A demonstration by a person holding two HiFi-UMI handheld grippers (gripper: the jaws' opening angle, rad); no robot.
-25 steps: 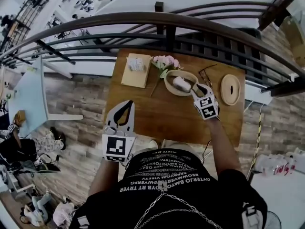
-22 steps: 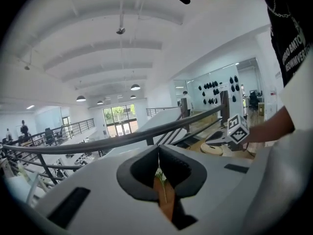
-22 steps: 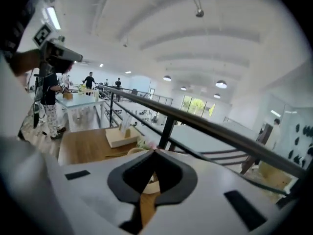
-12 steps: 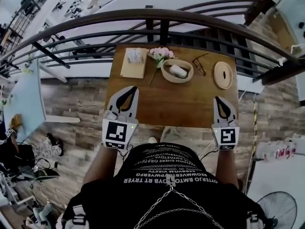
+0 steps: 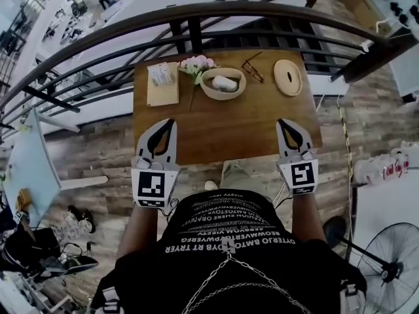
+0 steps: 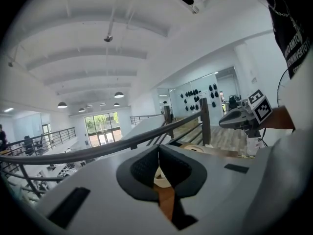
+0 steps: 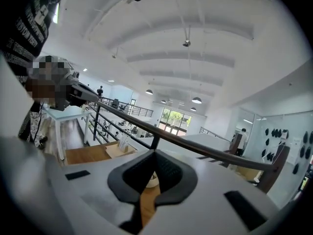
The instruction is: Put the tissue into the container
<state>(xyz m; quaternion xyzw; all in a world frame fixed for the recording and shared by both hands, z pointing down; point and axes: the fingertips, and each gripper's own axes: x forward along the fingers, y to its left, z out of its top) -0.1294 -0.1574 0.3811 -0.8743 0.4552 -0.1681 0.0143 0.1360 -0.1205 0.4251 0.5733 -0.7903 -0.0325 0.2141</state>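
Note:
The white tissue (image 5: 224, 82) lies inside the oval wooden bowl (image 5: 208, 91) at the far middle of the wooden table (image 5: 222, 128). Both grippers hang over the table's near edge, well short of the bowl. My left gripper (image 5: 171, 122) is at the left and shut with nothing in it; in the left gripper view its pads meet (image 6: 158, 152) and a bit of the bowl (image 6: 161, 178) shows under them. My right gripper (image 5: 283, 122) is at the right, shut and empty, with its pads together (image 7: 153, 154).
A pale board with a tissue pack (image 5: 162, 82) lies at the far left. Pink flowers (image 5: 196, 63) lie beside the bowl. Glasses (image 5: 253, 70) and a round wooden lid (image 5: 288, 77) are at the far right. A dark curved railing (image 5: 196, 12) runs behind the table.
My right gripper has drawn back from the bowl to the table's near edge and shut; the tissue stays in the bowl. The left gripper has shifted a little forward.

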